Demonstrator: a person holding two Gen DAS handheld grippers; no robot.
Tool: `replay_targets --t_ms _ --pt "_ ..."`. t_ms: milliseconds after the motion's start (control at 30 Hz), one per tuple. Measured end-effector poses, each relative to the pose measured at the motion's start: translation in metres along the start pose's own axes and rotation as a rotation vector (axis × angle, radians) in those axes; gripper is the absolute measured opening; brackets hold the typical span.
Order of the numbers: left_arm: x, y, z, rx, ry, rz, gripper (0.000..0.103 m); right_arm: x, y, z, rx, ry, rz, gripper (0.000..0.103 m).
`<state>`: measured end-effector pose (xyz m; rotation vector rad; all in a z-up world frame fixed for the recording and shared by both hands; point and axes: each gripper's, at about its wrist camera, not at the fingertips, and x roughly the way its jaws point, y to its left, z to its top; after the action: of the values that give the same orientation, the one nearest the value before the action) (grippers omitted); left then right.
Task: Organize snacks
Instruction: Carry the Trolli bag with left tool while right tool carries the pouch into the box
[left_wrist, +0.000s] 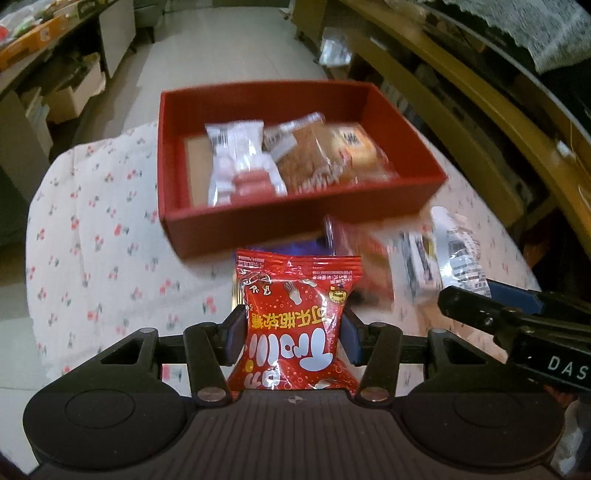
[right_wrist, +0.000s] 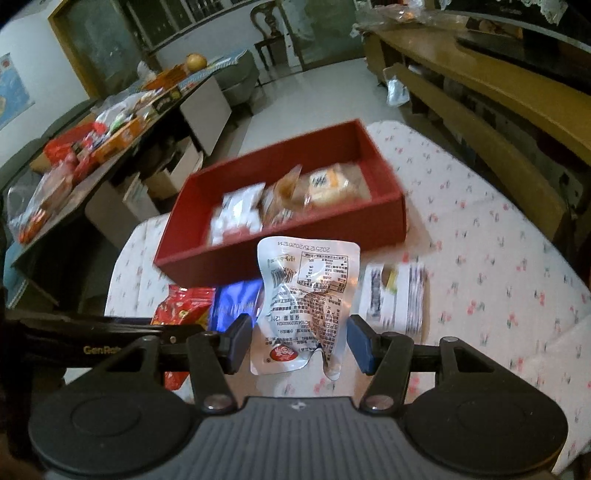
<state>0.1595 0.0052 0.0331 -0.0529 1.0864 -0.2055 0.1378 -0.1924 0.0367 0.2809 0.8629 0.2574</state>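
Red candy bag (left_wrist: 295, 325) clamped in left hand-held gripper (left_wrist: 293, 334), white pouch (right_wrist: 306, 302) in right hand-held gripper (right_wrist: 300, 341) — slippery film could have slid free short of the red box (left_wrist: 295, 218).

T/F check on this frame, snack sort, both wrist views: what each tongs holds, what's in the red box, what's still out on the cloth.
1. The left tongs grip a red candy bag. True.
2. The right tongs are empty. False: they hold a white packet with printed text.
3. The red box is empty. False: a white packet and two clear-wrapped pastries lie in it.
4. The box stands on a flowered cloth. True.
5. Every snack is already in the box. False: a blue packet and a white-wrapped one lie on the cloth in front of it.
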Motion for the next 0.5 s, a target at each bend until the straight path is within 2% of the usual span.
replay_targets --t_ms 300,500 --pt "0.000 -0.005 0.054 -0.026 -0.081 -0.031 0.059 0.010 -0.009 0.049 0.026 -0.067 0.007 0.072" --pt "0.003 -0.003 0.083 -0.044 -0.123 -0.024 0.059 0.019 -0.006 0.074 0.022 -0.095 0.006 0.072"
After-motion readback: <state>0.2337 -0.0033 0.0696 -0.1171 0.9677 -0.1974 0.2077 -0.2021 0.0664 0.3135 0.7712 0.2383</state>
